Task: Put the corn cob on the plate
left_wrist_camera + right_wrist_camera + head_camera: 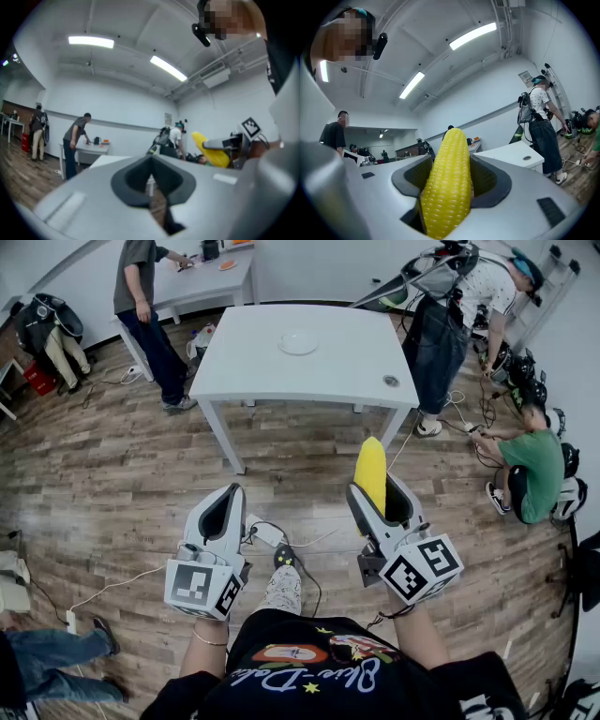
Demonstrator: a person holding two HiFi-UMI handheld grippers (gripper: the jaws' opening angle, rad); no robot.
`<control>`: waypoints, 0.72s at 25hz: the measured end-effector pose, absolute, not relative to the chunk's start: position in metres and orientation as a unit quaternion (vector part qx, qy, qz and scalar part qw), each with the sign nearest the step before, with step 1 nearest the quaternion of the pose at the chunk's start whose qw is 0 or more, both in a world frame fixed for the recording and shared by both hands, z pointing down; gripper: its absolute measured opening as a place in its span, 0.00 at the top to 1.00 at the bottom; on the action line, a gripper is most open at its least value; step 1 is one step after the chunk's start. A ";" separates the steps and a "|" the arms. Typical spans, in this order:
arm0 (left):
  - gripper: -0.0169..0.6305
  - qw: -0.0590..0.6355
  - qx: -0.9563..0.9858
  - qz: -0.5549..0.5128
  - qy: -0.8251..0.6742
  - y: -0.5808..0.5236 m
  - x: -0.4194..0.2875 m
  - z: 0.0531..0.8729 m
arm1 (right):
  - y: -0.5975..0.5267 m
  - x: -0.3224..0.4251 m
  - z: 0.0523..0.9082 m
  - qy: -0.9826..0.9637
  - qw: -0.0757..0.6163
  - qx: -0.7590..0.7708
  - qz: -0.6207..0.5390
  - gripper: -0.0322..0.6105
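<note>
A yellow corn cob [371,472] stands out forward between the jaws of my right gripper [375,493], which is shut on it. In the right gripper view the corn cob [447,183] fills the gap between the dark pads, tip pointing away. My left gripper [232,491] is held beside it at the left, jaws together with nothing in them; the left gripper view shows its tips [151,159] meeting. Both are over the wooden floor, well short of the white table [356,352]. A white plate [298,342] lies on that table near its far middle.
One person stands at the table's right side [450,324] and another in green crouches by the wall [534,465]. A third stands at a second table at the back left [145,306]. Cables [281,545] run over the floor. A small round fitting [390,381] sits on the table.
</note>
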State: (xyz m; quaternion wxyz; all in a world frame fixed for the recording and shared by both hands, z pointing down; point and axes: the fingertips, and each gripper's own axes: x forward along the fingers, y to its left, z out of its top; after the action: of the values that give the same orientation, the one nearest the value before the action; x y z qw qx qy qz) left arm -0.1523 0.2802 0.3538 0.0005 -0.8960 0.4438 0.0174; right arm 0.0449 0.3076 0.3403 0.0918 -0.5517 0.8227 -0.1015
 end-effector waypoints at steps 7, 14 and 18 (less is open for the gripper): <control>0.98 0.001 -0.909 0.030 0.416 0.135 -0.152 0.327 | 0.161 0.037 0.323 0.814 0.089 -0.564 -0.109 0.56; 0.98 -0.009 -0.909 0.046 0.413 0.027 -0.150 0.324 | 0.061 0.031 0.322 0.814 0.077 -0.563 -0.122 0.56; 0.98 -0.014 -0.908 0.041 0.417 -0.027 -0.137 0.340 | 0.000 0.053 0.336 0.811 0.079 -0.566 -0.129 0.56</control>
State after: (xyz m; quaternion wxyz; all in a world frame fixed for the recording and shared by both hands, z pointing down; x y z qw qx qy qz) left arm -0.1369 -0.0271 0.3396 -0.0138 -0.9079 0.4170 0.0407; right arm 0.0528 0.0004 0.3361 0.0788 -0.5656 0.8107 -0.1288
